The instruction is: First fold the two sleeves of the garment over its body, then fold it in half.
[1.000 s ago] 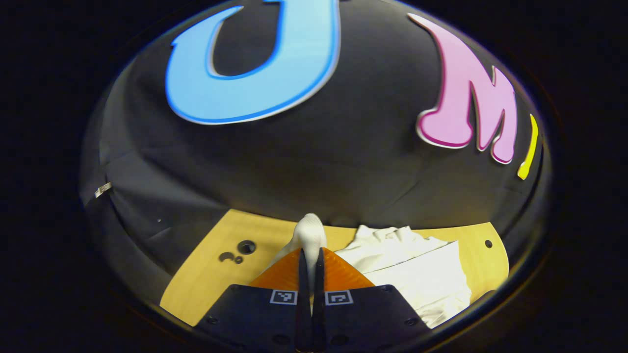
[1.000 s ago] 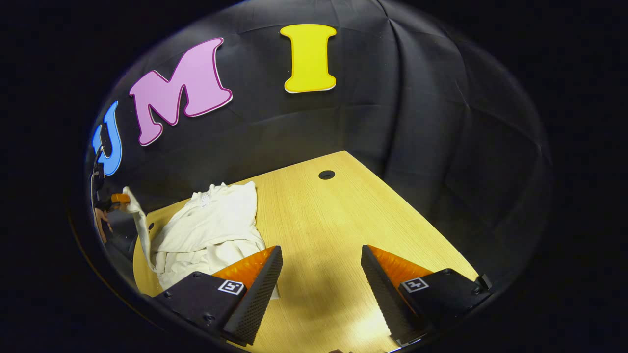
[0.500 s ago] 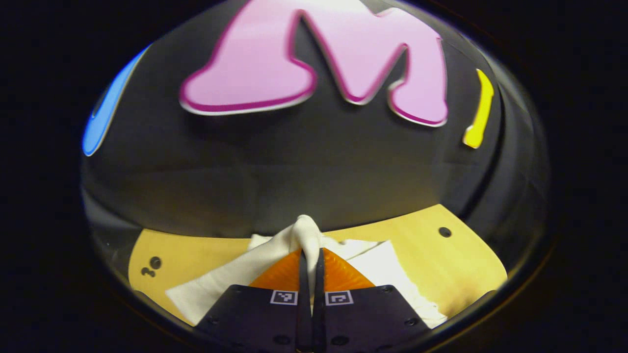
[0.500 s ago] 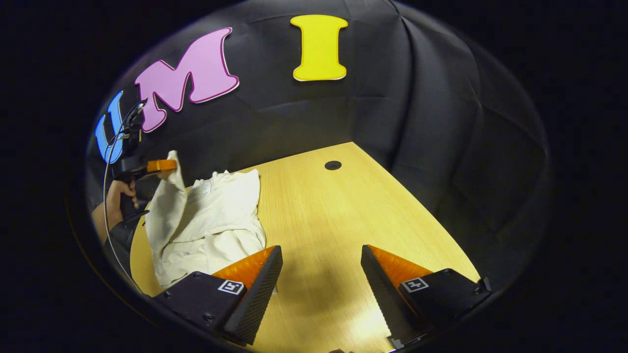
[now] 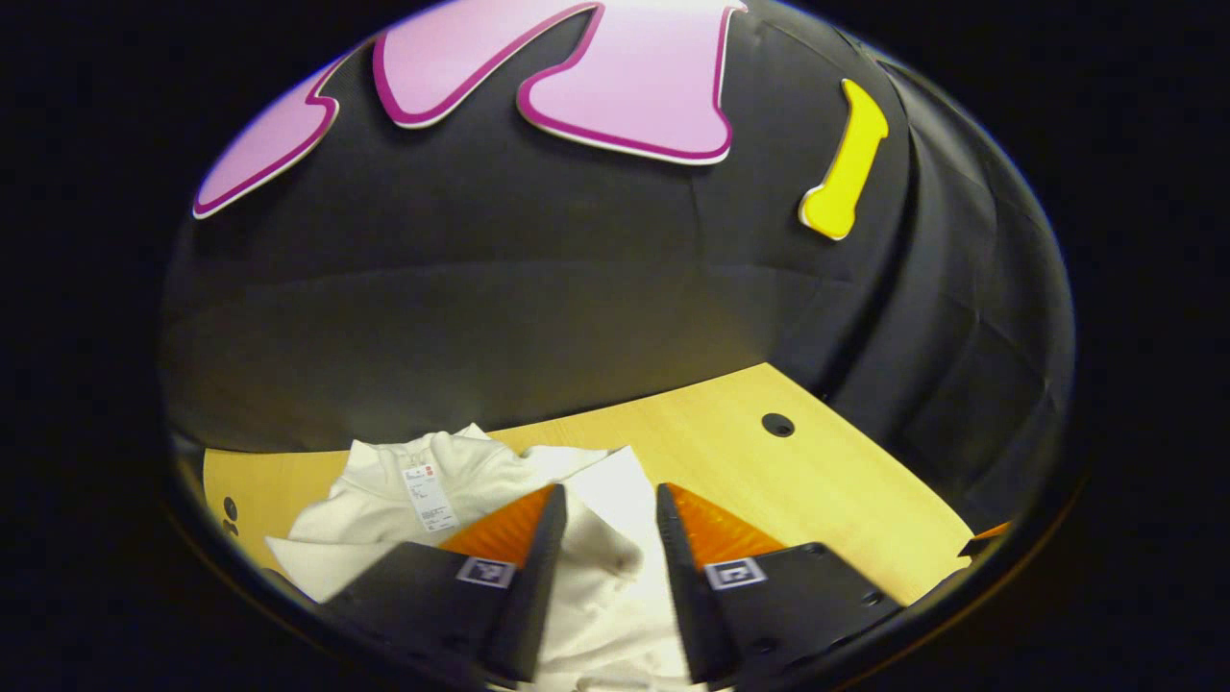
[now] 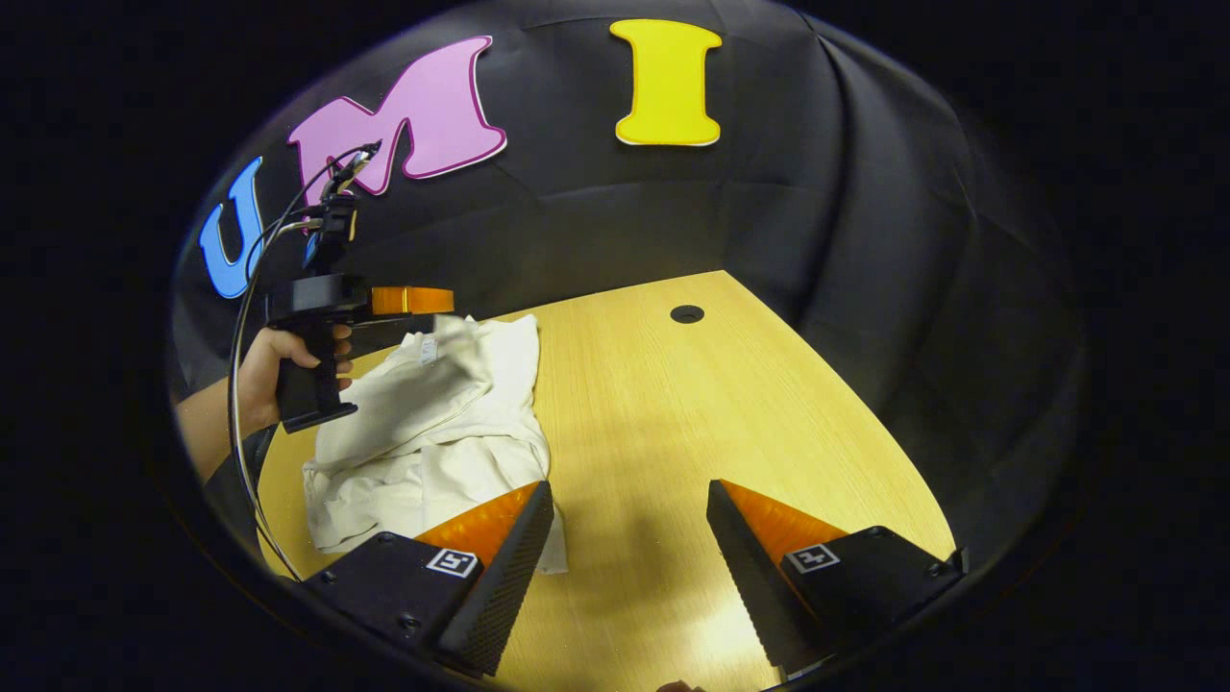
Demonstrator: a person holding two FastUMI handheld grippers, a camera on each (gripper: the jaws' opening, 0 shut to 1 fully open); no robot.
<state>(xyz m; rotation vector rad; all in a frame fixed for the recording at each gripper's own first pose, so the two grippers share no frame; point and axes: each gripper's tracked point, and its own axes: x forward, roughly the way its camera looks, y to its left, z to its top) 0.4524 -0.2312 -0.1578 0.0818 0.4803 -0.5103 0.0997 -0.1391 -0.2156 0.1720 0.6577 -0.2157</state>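
Both claws gaping, left claw (image 5: 610, 538) over the soft, light, floppy shirt (image 6: 432, 423) rumpled on the counter (image 6: 692, 423), right claw (image 6: 629, 548) beside it; best pinched at a sleeve cuff.

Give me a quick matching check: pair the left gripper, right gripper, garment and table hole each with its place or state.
1 left gripper
2 right gripper
3 garment
4 table hole

a near the table's far edge
b open over the white cloth
c open over bare wood
d lying rumpled on the table

Pairs: 1-b, 2-c, 3-d, 4-a
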